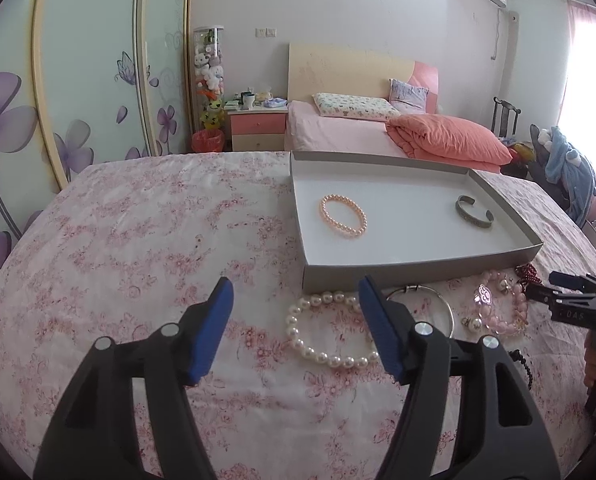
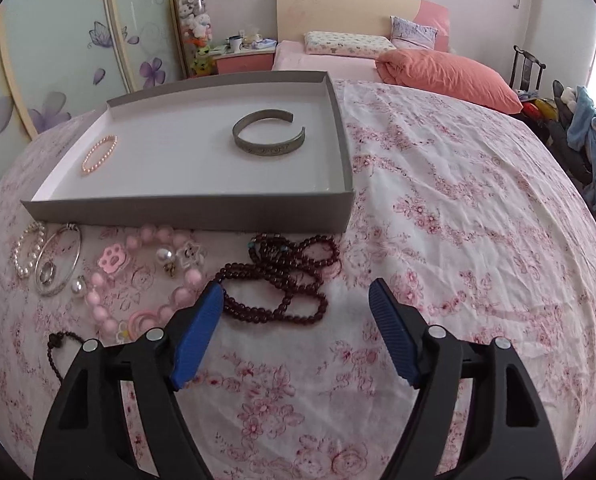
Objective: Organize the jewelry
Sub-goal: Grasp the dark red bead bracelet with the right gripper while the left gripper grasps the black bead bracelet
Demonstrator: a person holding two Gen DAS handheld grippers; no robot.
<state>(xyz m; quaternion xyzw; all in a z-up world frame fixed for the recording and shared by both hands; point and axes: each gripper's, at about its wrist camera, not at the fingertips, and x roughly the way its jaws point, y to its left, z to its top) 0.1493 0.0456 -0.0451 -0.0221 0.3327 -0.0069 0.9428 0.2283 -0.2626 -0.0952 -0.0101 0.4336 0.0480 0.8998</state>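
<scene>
A shallow grey tray [image 1: 418, 270] [image 2: 186, 212] lies on the flowered bedspread. In it rest a pink pearl bracelet [image 1: 343, 216] [image 2: 99, 155] and a silver cuff [image 1: 474, 212] [image 2: 269, 136]. In front of the tray lie a white pearl bracelet [image 1: 332, 360] [image 2: 26, 252], a thin silver bangle [image 1: 450, 312] [image 2: 78, 248], a pink bead bracelet [image 1: 498, 324] [image 2: 97, 282] and a dark red bead string [image 2: 282, 280] [image 1: 528, 272]. My left gripper [image 1: 296, 286] is open just left of the white pearls, holding nothing. My right gripper [image 2: 297, 288] is open above the dark red beads, also with nothing in it.
A pink paw charm [image 2: 111, 260], pearl earrings [image 2: 165, 258] and a small dark bead cord [image 2: 60, 344] lie among the jewelry. Wide stretches of bedspread [image 1: 138, 240] [image 2: 458, 220] lie left and right of the tray. A second bed with an orange pillow [image 1: 446, 136] stands behind.
</scene>
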